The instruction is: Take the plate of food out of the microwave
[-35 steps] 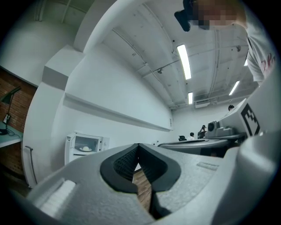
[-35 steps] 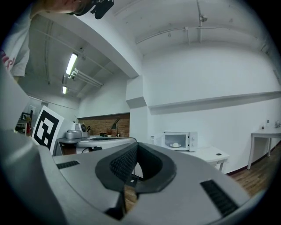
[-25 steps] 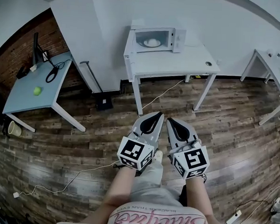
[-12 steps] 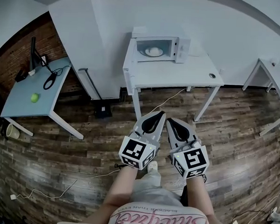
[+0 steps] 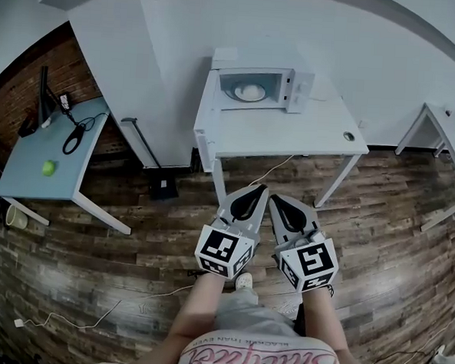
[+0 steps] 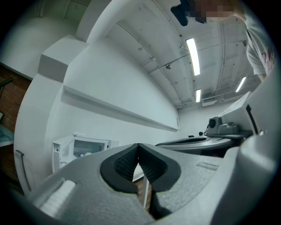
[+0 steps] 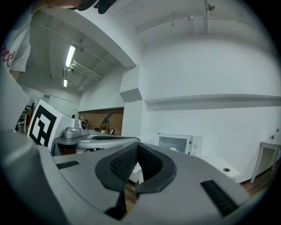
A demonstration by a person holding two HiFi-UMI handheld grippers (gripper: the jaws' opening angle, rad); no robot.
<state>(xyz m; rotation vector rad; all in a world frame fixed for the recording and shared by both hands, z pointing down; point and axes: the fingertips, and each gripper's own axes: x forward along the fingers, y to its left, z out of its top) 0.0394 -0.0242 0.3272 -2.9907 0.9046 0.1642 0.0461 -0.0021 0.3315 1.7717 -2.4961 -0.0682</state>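
A white microwave (image 5: pixel 260 85) stands at the back of a white table (image 5: pixel 292 131), its door swung open to the left. Inside it sits a plate of pale food (image 5: pixel 249 92), also seen small in the left gripper view (image 6: pixel 83 154) and the right gripper view (image 7: pixel 174 150). My left gripper (image 5: pixel 253 188) and right gripper (image 5: pixel 273 196) are held side by side over the wooden floor, well short of the table, pointing towards the microwave. Both are shut with nothing between the jaws.
A grey-blue table (image 5: pixel 48 155) at the left carries a green ball (image 5: pixel 48 168), cables and a lamp. Another white table (image 5: pixel 453 145) stands at the right edge. Cables trail across the wooden floor (image 5: pixel 116 247). A small dark disc (image 5: pixel 349 135) lies on the microwave's table.
The microwave and its table have grown larger and come closer in the head view: I have walked towards them. Both grippers keep their place side by side, still shut.
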